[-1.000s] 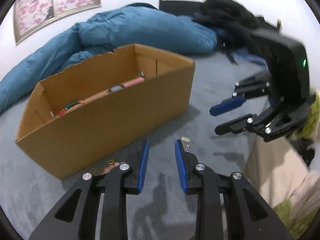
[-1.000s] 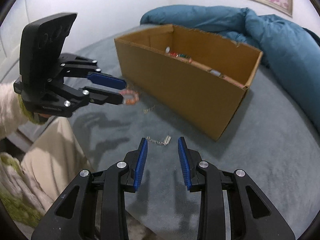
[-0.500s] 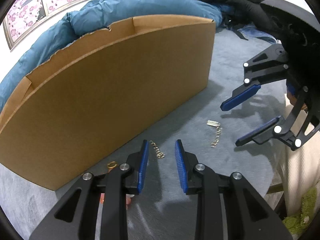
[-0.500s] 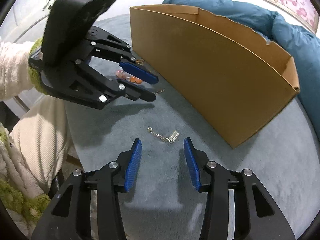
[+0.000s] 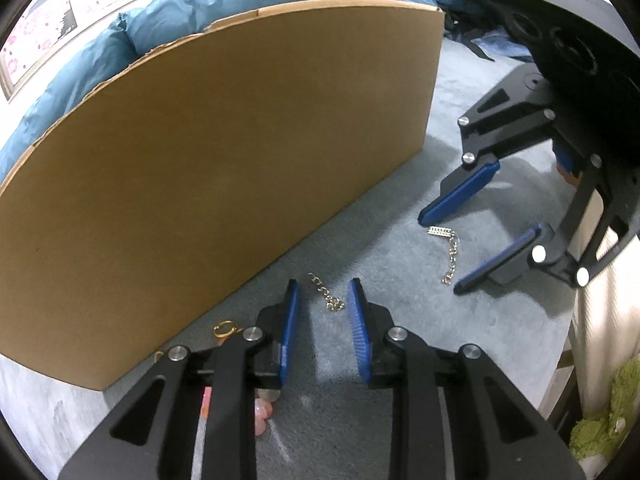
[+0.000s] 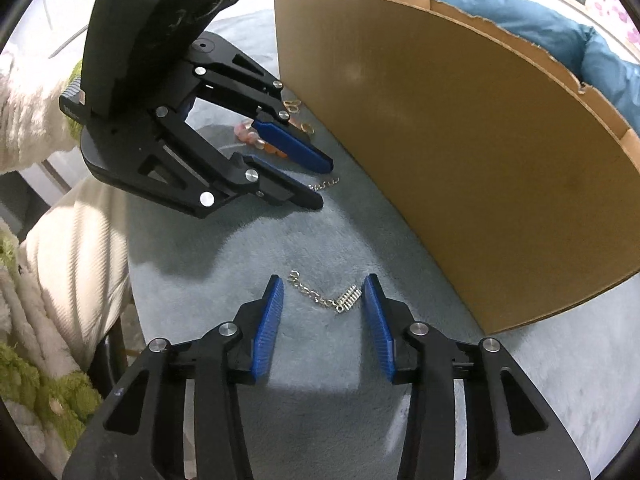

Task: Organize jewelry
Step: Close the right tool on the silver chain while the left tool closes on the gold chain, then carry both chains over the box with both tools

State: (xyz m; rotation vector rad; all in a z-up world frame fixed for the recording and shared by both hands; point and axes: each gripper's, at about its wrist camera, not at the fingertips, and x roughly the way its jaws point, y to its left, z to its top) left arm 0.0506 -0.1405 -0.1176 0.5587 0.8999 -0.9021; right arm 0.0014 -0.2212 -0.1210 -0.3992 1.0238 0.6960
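Two grippers, jaws apart, closing, nothing gripped: left gripper (image 5: 323,294) over gold chain (image 5: 326,292); right gripper (image 6: 323,292) straddling silver chain (image 6: 324,295).

Your box (image 5: 224,152) stands far on bed (image 5: 400,328). Gold chain (image 5: 326,293) lies near it, silver chain (image 5: 450,254) right, beads (image 5: 262,414) and ring (image 5: 223,328) left.
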